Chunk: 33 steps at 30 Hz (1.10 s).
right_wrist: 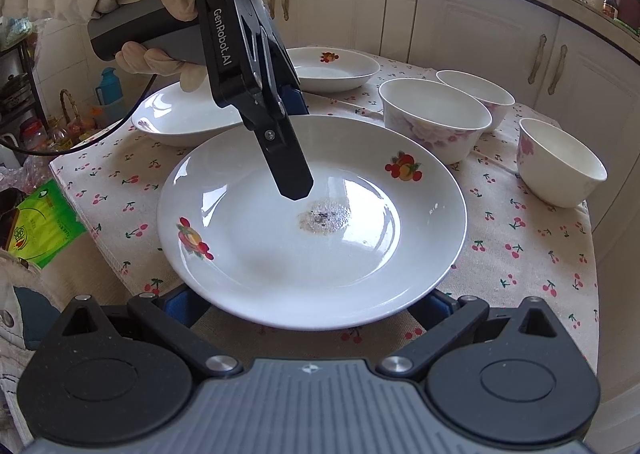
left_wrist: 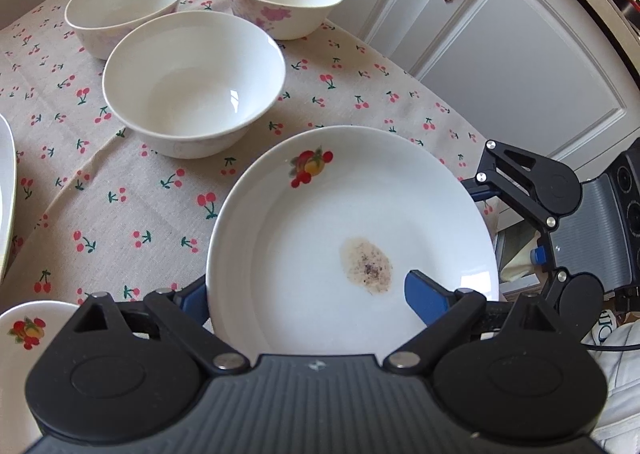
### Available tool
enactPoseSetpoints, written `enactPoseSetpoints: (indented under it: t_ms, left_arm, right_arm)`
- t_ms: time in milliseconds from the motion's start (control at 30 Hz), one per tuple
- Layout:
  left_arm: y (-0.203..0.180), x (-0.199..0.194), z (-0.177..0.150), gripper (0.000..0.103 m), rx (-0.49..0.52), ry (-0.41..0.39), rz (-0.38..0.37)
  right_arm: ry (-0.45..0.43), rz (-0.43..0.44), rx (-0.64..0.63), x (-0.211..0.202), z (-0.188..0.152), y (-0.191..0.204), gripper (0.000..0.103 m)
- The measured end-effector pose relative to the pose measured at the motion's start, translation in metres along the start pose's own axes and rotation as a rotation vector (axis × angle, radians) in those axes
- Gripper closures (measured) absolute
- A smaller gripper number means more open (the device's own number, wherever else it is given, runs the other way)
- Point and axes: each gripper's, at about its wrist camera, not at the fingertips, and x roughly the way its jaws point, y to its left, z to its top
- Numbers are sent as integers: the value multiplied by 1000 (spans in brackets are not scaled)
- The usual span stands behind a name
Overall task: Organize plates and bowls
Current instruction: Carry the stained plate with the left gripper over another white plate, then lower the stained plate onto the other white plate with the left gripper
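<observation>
While three plates and three bowls are being counted on the cherry-print cloth (right_wrist: pixel 532 254), the stained plate (right_wrist: pixel 312 221) is being straddled at its rim by the wide-parted left gripper (left_wrist: pixel 316 296), one finger inside, one outside. Being round and level, it shows no long axis. The right gripper (right_wrist: pixel 304 304) is being kept spread beneath its near rim.

Left gripper (right_wrist: pixel 294 141) tilted steeply downward, jaws spread wide, handle gripped by a gloved hand (right_wrist: pixel 160 5); right gripper (right_wrist: pixel 312 302) angled down, jaws parted.
</observation>
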Motion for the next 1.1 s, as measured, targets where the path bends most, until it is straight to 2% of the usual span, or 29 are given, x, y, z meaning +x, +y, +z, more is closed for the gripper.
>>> enactPoseSetpoints:
  t_ms: [367, 700, 1100]
  left_arm:
    - [13, -45, -23, 8, -55, -75, 54]
    - [47, -86, -58, 8, -147, -149, 104]
    - [85, -96, -92, 8, -217, -181, 114]
  right_arm:
    - [-33, 48, -47, 2, 31, 14, 0]
    - [-44, 111, -116, 29, 74, 35, 0]
    - [-1, 159, -150, 67, 106, 59, 0]
